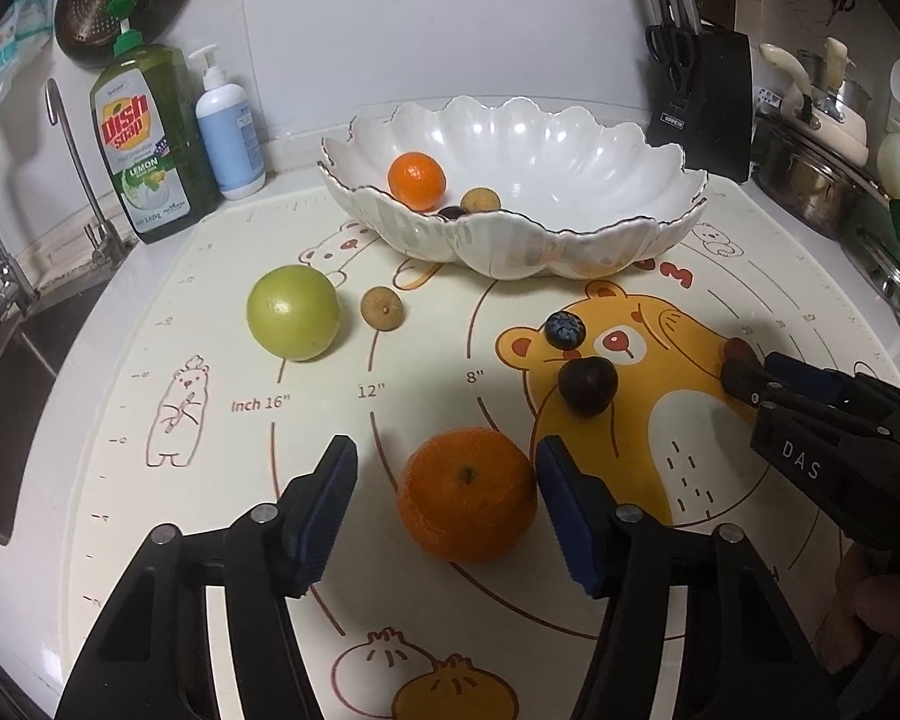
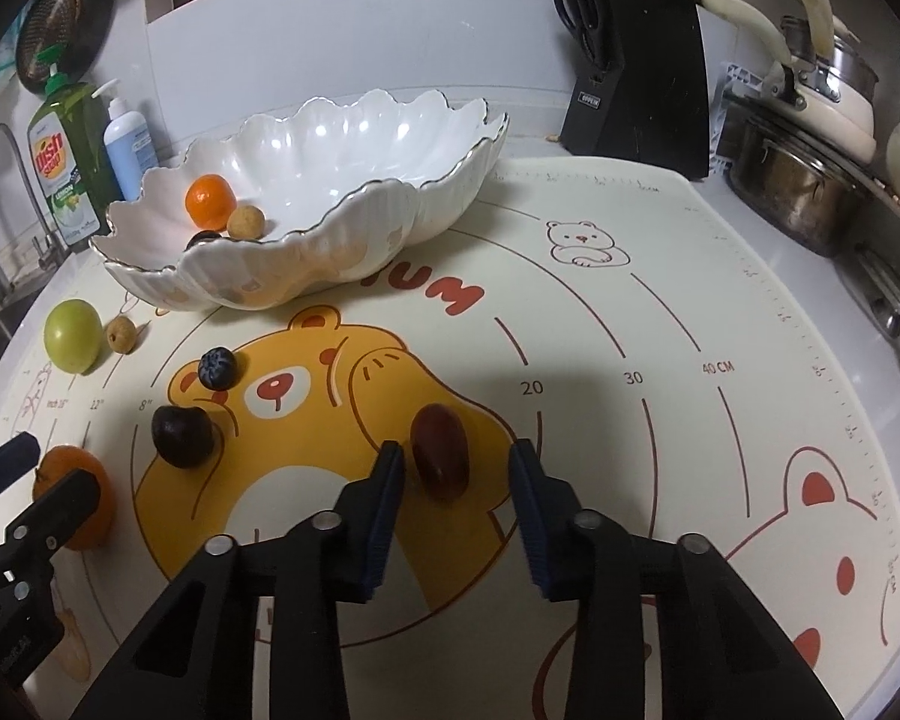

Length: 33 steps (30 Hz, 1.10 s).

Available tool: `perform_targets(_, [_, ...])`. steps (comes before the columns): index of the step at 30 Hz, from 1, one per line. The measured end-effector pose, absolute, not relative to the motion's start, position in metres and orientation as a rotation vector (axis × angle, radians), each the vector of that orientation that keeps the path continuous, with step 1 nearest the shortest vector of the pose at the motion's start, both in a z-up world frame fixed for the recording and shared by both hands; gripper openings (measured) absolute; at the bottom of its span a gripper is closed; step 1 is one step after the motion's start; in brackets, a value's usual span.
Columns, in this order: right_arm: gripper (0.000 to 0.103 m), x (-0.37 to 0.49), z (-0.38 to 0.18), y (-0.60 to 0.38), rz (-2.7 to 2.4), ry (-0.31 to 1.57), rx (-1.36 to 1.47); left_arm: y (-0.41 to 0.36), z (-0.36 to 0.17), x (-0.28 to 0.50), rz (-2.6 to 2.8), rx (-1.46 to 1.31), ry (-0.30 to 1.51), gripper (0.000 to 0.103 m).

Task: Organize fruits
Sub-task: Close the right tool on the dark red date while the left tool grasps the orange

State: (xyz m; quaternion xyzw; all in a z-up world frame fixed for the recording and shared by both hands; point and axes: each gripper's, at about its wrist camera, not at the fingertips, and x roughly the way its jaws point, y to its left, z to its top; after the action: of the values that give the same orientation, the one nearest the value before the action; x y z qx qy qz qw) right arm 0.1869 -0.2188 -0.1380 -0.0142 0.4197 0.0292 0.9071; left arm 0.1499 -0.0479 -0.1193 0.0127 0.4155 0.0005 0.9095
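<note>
Left wrist view: the white scalloped bowl (image 1: 513, 180) sits on the printed baking mat (image 1: 222, 312) at 12 o'clock, holding a small mandarin (image 1: 417, 180) at its left side, a tan longan (image 1: 480, 201) just right of it, and a dark fruit (image 1: 452, 213) half hidden behind the near rim; the rest of the bowl is bare. On the mat outside the bowl: a green fruit (image 1: 293, 312) at 10 o'clock, a second longan (image 1: 381, 309) just beside it, a blueberry (image 1: 566, 328) and a dark cherry (image 1: 588, 387) at 1 o'clock. The left gripper (image 1: 447, 474) stands partly open around a large orange (image 1: 467, 495); the right pad touches the peel or nearly so, the left pad stands clear of it. The right gripper (image 1: 735, 369) enters from 3 o'clock, its tips at a reddish fruit mostly hidden behind them. Right wrist view: the bowl (image 2: 306, 180) lies at 11 o'clock with the same three fruits at its left end. The right gripper (image 2: 457, 468) is narrowed around a red date (image 2: 440, 456) lying on the mat; a gap shows on both sides, wider on the right, so no grip yet. Behind, on the bench, a knife block (image 2: 639, 78) at 1 o'clock and a dish soap bottle (image 2: 66, 168) at 10 o'clock.
</note>
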Motion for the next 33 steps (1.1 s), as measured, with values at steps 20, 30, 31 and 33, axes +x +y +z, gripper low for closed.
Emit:
perform_targets(20, [0.019,0.181,-0.127,-0.214,0.085,0.843,-0.029,-0.049,-0.120,0.149,-0.026,-0.007,0.876,0.045])
perform_targets(30, [0.019,0.175,-0.116,-0.210,0.094,0.826,-0.023,-0.042,-0.111,0.148,-0.034,-0.016,0.858,0.045])
perform_targets(31, [0.019,0.174,-0.114,-0.209,0.096,0.823,-0.022,-0.041,-0.109,0.148,-0.034,-0.017,0.855,0.045])
perform_targets(33, [0.019,0.173,-0.111,-0.208,0.099,0.817,-0.023,-0.040,-0.107,0.148,-0.033,-0.017,0.850,0.045])
